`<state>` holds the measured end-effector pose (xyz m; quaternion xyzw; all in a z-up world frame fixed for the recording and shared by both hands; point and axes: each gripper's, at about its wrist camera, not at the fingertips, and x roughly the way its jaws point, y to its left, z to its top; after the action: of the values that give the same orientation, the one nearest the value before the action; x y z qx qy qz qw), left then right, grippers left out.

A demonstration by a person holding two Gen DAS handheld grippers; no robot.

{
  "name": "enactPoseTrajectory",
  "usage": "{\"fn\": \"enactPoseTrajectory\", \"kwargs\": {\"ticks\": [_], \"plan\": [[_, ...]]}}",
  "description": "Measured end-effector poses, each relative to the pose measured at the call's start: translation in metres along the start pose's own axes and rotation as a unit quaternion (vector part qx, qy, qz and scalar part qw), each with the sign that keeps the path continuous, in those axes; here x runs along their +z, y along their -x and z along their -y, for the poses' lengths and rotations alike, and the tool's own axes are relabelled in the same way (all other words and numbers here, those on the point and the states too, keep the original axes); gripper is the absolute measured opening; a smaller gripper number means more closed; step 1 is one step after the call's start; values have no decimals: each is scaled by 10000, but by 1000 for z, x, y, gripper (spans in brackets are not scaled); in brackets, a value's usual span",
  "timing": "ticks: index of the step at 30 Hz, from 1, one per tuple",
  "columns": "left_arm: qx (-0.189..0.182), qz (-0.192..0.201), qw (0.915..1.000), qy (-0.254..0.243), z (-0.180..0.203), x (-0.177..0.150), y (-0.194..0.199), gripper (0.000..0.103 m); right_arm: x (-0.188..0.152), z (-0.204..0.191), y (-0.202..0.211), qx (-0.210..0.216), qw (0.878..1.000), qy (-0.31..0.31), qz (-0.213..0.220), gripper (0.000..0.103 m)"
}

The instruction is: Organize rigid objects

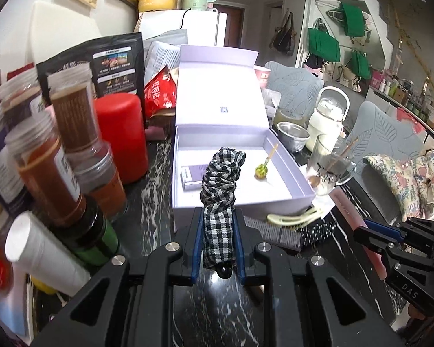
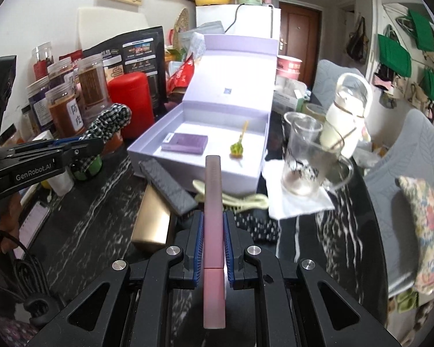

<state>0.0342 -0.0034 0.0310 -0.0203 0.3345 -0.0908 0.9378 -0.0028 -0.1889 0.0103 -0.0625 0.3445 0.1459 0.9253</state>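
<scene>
Both wrist cams look fwd, low over table, sharing open lilac box (image 1: 240, 199) (image 2: 147, 144) close ahead.

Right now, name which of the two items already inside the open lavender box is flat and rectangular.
The small purple rectangular case, lying flat at the left of the lavender box; the other is a green-headed pick.

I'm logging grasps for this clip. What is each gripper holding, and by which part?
The left gripper clamps the checked scrunchie at its near end; the right gripper clamps the pink bar around its middle.

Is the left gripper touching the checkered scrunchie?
Touching. The left wrist view shows the left gripper with its jaws pressed against both sides of the checkered scrunchie.
</scene>
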Motion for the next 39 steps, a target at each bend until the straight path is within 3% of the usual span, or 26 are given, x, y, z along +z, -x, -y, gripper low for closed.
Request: {"fn": "enactPoseTrajectory", "kwargs": {"ticks": [17,39], "plan": [[-28,387,9992,-105,7,55,-20,19,58,18,-19,129,9995,141,264,13],[-191,318,9993,0,12,108,-90,19,118,50,-65,79,9985,193,501,13]]}}
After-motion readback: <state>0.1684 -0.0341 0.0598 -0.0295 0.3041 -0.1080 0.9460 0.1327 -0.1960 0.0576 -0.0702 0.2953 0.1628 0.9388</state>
